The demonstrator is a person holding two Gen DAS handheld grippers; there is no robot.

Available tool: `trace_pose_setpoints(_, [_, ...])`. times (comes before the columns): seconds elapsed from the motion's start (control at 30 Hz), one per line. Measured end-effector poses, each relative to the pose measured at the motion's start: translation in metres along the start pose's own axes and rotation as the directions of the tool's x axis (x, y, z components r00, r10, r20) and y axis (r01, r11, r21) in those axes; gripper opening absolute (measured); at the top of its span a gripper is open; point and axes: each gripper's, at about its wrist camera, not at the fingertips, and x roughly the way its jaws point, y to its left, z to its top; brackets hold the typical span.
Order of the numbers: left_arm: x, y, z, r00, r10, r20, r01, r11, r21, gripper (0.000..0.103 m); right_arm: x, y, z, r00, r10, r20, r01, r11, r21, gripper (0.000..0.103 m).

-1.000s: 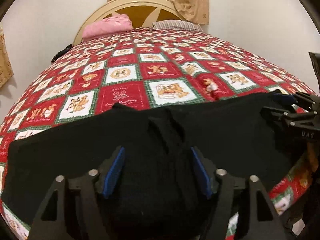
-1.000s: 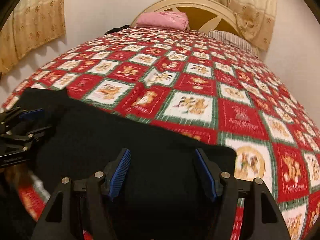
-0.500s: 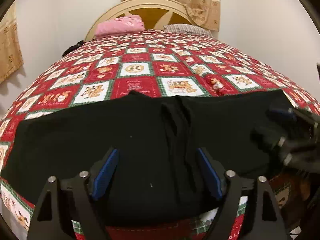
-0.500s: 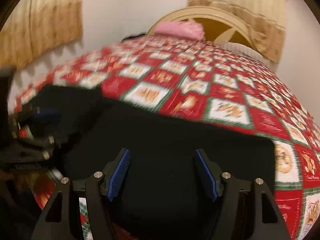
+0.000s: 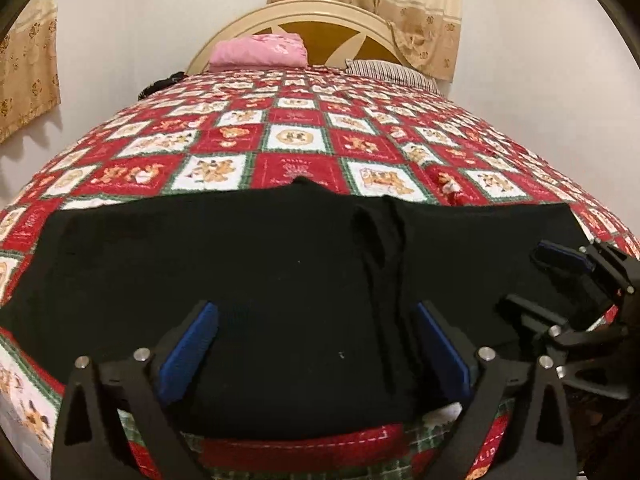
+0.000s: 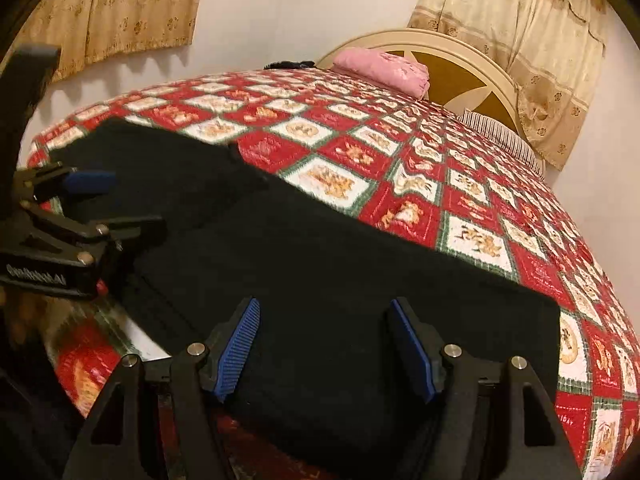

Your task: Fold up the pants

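Note:
Black pants (image 5: 280, 272) lie flat across the near edge of the bed, with a lengthwise crease right of the middle. My left gripper (image 5: 316, 344) hovers over their near hem. Its jaws are opening, the blue pads (image 5: 188, 356) stand wide apart, and cloth lies under them without being pinched. In the right wrist view the pants (image 6: 340, 264) run from the left corner to the right end. Over that right end my right gripper (image 6: 326, 340) is open, gripping nothing. Each gripper shows in the other's view: the right gripper (image 5: 536, 280) and the left gripper (image 6: 120, 204).
A red, white and green patchwork quilt (image 5: 296, 168) covers the bed. A pink folded cloth (image 5: 260, 50), a striped pillow (image 5: 392, 70) and a small dark item (image 5: 160, 84) lie by the cream headboard (image 5: 320, 20). Walls with curtains (image 6: 120, 8) close in behind and to the left.
The left jaws have spread wider and the left gripper has drawn back, so the quilt's near edge now shows below the pants. The right view has swung and rolled; its jaws keep their gap.

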Motion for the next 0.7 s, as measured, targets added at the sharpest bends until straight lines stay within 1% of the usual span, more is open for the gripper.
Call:
trace_pose_setpoints(0.03, [-0.002, 0.003, 0.001, 1.0, 0.003, 0.005, -0.002, 1.0, -0.007, 0.1, -0.002, 0.001, 0.003, 1.0, 0.009, 0.014, -0.009, 1.0, 0.001, 0.068])
trace_pose_setpoints(0.1, [-0.008, 0.012, 0.003, 1.0, 0.007, 0.015, -0.007, 1.0, -0.024, 0.1, -0.004, 0.012, 0.011, 0.999, 0.034, 0.03, -0.033, 0.999, -0.032, 0.068])
trace_pose_setpoints(0.17, [-0.013, 0.024, 0.004, 0.999, 0.033, 0.022, -0.032, 0.999, -0.036, 0.1, -0.002, 0.022, 0.019, 0.998, 0.046, 0.047, -0.044, 0.998, -0.045, 0.068])
trace_pose_setpoints(0.27, [-0.019, 0.042, 0.004, 0.995, 0.099, 0.016, -0.098, 0.994, -0.054, 0.1, 0.011, 0.039, 0.032, 0.992, 0.114, 0.059, -0.11, 0.992, -0.063, 0.068])
trace_pose_setpoints(0.37, [-0.024, 0.059, 0.003, 0.987, 0.161, 0.008, -0.16, 0.984, -0.079, 0.1, 0.027, 0.051, 0.039, 0.988, 0.151, 0.033, -0.15, 0.987, -0.056, 0.068])
trace_pose_setpoints(0.47, [-0.024, 0.073, 0.0, 0.978, 0.208, -0.005, -0.208, 0.974, -0.085, 0.1, 0.045, 0.058, 0.038, 0.983, 0.182, -0.03, -0.183, 0.982, -0.038, 0.068])
trace_pose_setpoints(0.5, [-0.023, 0.076, -0.002, 0.976, 0.217, -0.011, -0.217, 0.972, -0.087, 0.1, 0.049, 0.058, 0.035, 0.98, 0.197, -0.037, -0.197, 0.98, -0.018, 0.068])
trace_pose_setpoints(0.53, [-0.021, 0.08, -0.004, 0.976, 0.216, -0.023, -0.217, 0.972, -0.093, 0.1, 0.05, 0.055, 0.033, 0.977, 0.211, -0.026, -0.211, 0.977, 0.003, 0.068])
trace_pose_setpoints(0.63, [-0.017, 0.086, -0.01, 0.976, 0.212, -0.047, -0.216, 0.971, -0.103, 0.1, 0.049, 0.054, 0.033, 0.974, 0.226, -0.033, -0.226, 0.974, 0.009, 0.069])
trace_pose_setpoints(0.7, [-0.015, 0.087, -0.011, 0.976, 0.211, -0.051, -0.216, 0.971, -0.102, 0.1, 0.047, 0.055, 0.031, 0.975, 0.22, -0.027, -0.22, 0.975, 0.006, 0.069])
